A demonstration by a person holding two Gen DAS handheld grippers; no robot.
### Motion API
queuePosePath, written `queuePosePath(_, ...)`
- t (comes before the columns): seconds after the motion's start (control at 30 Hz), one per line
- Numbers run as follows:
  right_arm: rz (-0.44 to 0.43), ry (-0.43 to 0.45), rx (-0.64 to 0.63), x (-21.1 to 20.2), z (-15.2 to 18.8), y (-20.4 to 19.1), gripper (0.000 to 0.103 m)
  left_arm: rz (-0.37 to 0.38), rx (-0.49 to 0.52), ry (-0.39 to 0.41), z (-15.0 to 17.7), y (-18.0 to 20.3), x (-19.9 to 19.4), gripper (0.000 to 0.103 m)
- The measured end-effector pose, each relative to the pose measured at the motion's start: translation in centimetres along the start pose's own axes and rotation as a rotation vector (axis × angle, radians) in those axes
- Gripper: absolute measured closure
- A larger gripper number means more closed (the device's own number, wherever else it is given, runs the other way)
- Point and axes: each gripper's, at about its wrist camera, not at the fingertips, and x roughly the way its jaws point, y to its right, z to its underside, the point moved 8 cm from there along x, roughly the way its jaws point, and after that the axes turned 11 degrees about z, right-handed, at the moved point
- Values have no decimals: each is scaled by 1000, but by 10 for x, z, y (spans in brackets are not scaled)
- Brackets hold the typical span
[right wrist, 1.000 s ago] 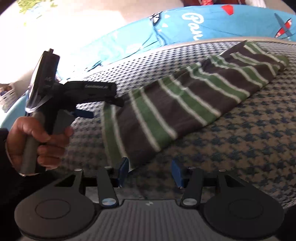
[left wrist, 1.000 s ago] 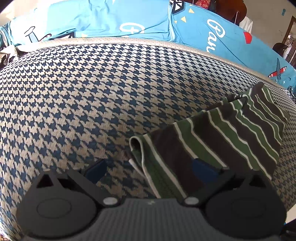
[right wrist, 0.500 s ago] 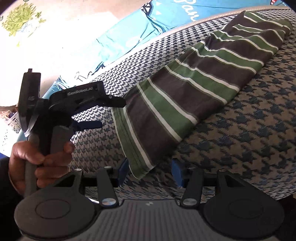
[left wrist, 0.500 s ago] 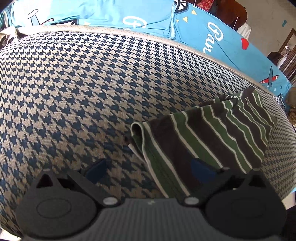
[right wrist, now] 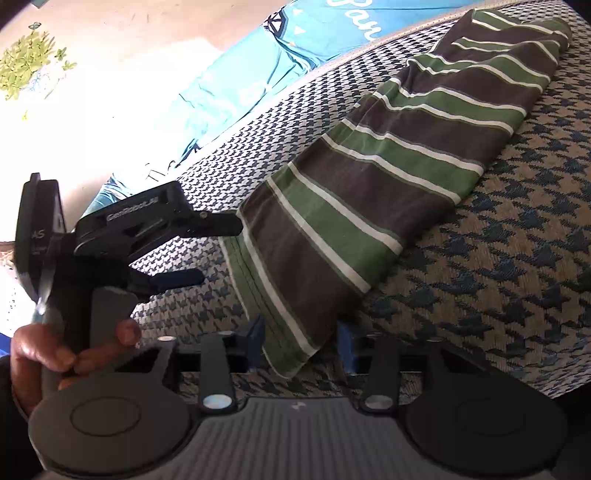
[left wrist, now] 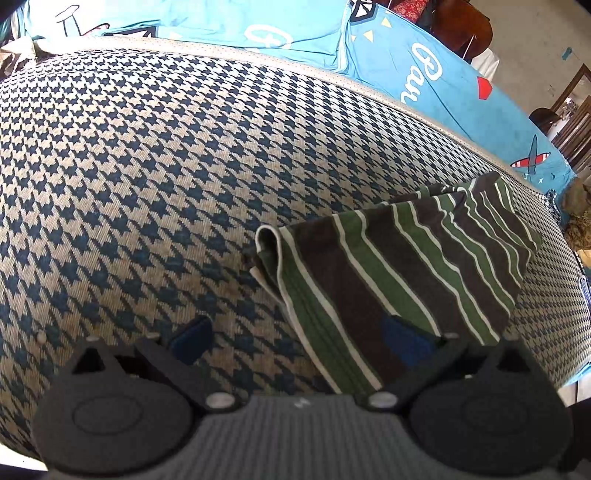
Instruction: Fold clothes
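Observation:
A folded striped garment (left wrist: 399, 258), dark brown and green with thin white lines, lies on the houndstooth cushion (left wrist: 147, 184). My left gripper (left wrist: 295, 341) is open wide at its near hem, and the right pad (left wrist: 402, 343) rests over the cloth. In the right wrist view the garment (right wrist: 388, 166) runs up to the right, and its near corner hangs between the fingers of my right gripper (right wrist: 300, 341). Those jaws are closing, with a small gap still on each side of the cloth. The left gripper (right wrist: 210, 251) shows there too, open at the hem's far side, held by a hand (right wrist: 40, 354).
Bright blue printed bedding (left wrist: 258, 26) lies beyond the cushion's pale piped edge (left wrist: 332, 77). The cushion drops away at the right (left wrist: 576, 332). A sunlit wall with a green plant print (right wrist: 29, 62) stands behind the left gripper. Dark furniture (left wrist: 469, 26) is at the back right.
The right gripper has rolled and sunk toward the garment's near corner, which now sits between its fingers, and those fingers have narrowed a little. The left gripper has shifted slightly and stays open.

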Motion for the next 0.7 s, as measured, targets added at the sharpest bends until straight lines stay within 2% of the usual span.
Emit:
queuePosePath(0.03,1,0,9,0,-1,2,87,2,-2,0,1,0,-2,0)
queuePosePath(0.07,3,1,18,1,-3,4,94,4,-6,1,3,0,-3,0)
queuePosePath(0.37,-49,62,75,-12,-20,7,95,57,-74,3,20,-8,-24,0)
queuePosePath(0.57,-92,78,146,-19,-32,10,95,152,-143,-2,36,-17,-39,0)
queuePosePath(0.7,-118,80,195,-22,-38,12,95,205,-168,-19,41,-7,-36,0)
